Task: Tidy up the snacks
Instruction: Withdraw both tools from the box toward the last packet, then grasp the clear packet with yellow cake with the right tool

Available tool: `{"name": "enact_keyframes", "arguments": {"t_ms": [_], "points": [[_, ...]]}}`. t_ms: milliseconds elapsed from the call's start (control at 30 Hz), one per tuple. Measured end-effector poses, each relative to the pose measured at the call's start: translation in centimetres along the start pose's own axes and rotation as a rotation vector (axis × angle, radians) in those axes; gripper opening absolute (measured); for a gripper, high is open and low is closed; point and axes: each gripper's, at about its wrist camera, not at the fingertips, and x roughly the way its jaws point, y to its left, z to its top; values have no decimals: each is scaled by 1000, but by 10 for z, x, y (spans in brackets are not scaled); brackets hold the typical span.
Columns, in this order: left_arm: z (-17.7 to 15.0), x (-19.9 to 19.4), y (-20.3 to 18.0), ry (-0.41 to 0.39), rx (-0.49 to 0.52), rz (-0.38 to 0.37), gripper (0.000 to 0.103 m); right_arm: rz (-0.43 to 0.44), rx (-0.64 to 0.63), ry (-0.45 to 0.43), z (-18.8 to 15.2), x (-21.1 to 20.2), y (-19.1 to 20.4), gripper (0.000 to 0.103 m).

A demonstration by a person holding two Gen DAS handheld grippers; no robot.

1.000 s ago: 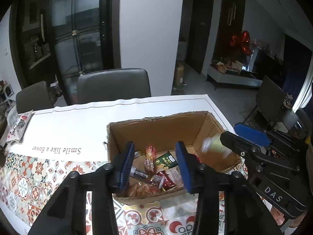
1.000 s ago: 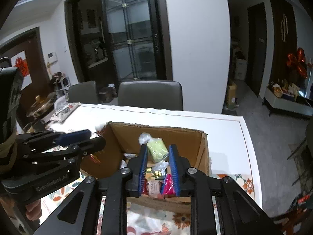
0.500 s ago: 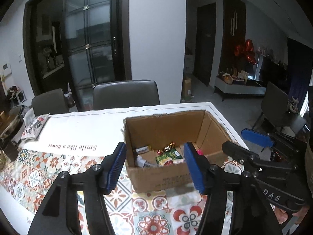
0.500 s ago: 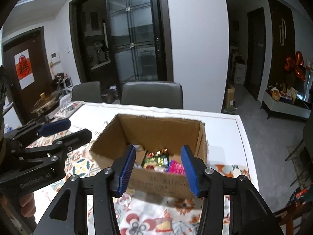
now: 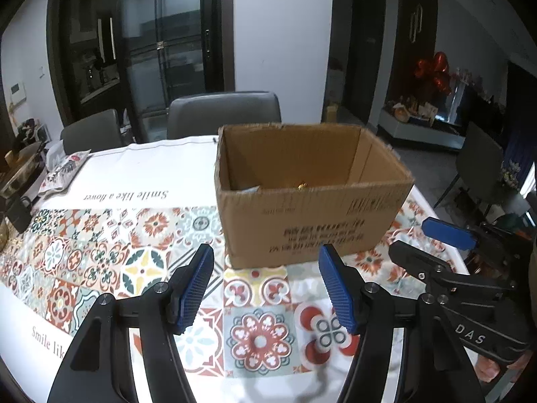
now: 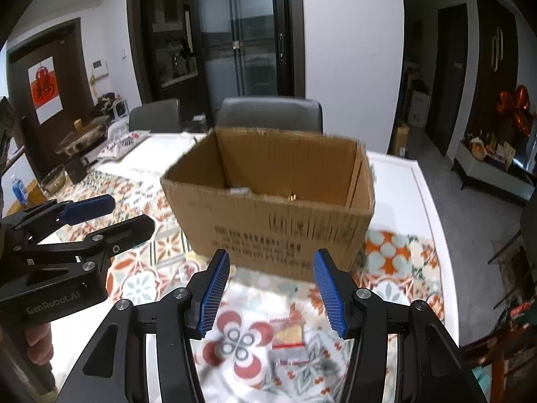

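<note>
An open cardboard box (image 5: 308,208) stands on the patterned tablecloth (image 5: 100,252), and only a gold wrapper tip (image 5: 301,185) shows over its near wall. My left gripper (image 5: 265,255) hovers in front of the box, its jaws opening with nothing between the blue pads. In the right wrist view the same box (image 6: 275,208) stands just beyond my right gripper (image 6: 271,255), which is open and empty. A clear snack packet (image 6: 288,336) lies on the cloth below the right gripper. Each gripper also shows in the other's view, the right gripper (image 5: 407,235) and the left gripper (image 6: 134,213).
Two grey chairs (image 5: 223,114) stand behind the table. A printed snack bag (image 5: 63,171) lies at the far left, near a dark mug (image 5: 16,213) and a pot (image 6: 80,137). The table's right edge (image 6: 433,235) runs close to the box.
Both grippers drew back from over the box and sank towards the cloth. The right one let go of a green-yellow packet into the box; both sets of jaws widened.
</note>
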Motion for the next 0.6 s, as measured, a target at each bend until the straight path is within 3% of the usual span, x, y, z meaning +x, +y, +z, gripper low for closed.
{"name": "enact_keyframes", "arguments": {"t_ms": [600], "points": [[-53,41,-16,152,-3,13,64,7,21,179,-55,48,-11,53]]}}
